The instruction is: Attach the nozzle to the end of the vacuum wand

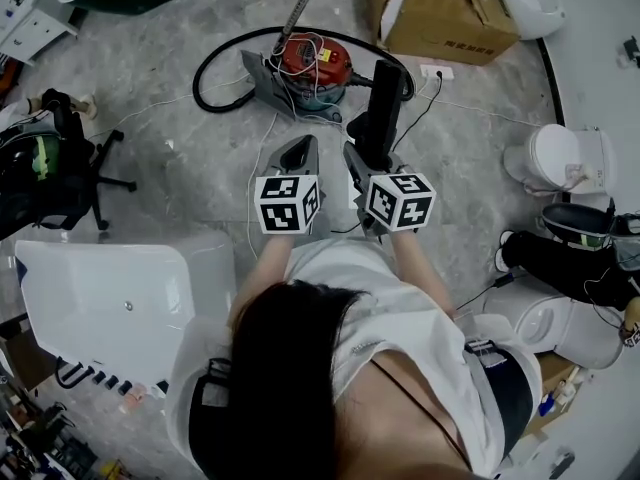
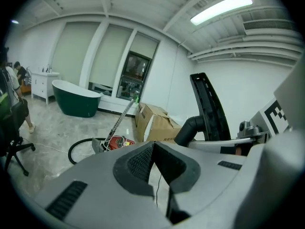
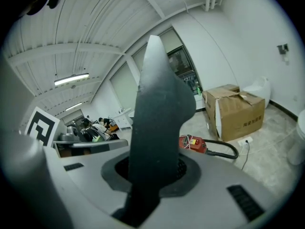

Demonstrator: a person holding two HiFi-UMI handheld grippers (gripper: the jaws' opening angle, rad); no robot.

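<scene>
In the head view, my right gripper [image 1: 372,154] is shut on a black vacuum nozzle [image 1: 384,106], whose flat head stands up above the jaws. The right gripper view shows the same nozzle [image 3: 159,109] filling the gap between the pads. My left gripper [image 1: 302,148] is beside it, shut with nothing in it, its pads pressed together [image 2: 153,146]. On the floor ahead lies the red vacuum cleaner [image 1: 313,61] with its black hose looped to the left. Its metal wand [image 1: 301,6] slants up and away, apart from both grippers; its end is out of view.
A cardboard box [image 1: 440,10] stands behind the vacuum at the right, with a power strip [image 1: 436,71] beside it. A black office chair [image 1: 62,158] is at the left, a white tub [image 1: 110,288] at the near left. White toilets [image 1: 562,158] stand at the right. A green bathtub [image 2: 76,100] stands far off.
</scene>
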